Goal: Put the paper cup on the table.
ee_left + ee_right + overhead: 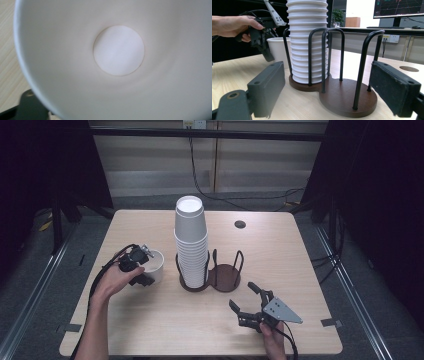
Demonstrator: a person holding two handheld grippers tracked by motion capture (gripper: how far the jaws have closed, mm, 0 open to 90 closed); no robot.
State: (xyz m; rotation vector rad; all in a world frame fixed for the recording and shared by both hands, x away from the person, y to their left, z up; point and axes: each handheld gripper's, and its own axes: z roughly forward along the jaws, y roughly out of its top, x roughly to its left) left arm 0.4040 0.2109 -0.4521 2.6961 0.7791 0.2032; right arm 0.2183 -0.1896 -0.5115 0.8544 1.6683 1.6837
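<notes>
The left gripper [141, 267] seems to pinch the white cup's [156, 265] rim. The right gripper [246, 301] is wide open, near the cup rack [225, 276].

White paper cup [153, 263], upright, mouth open, empty, standing on the table, its rim clamped in the left gripper [140, 266], rack-side of it

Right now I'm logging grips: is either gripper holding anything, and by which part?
The left gripper holds the single white paper cup by its rim wall, jaws shut on it. The right gripper is open and holds nothing.
</notes>
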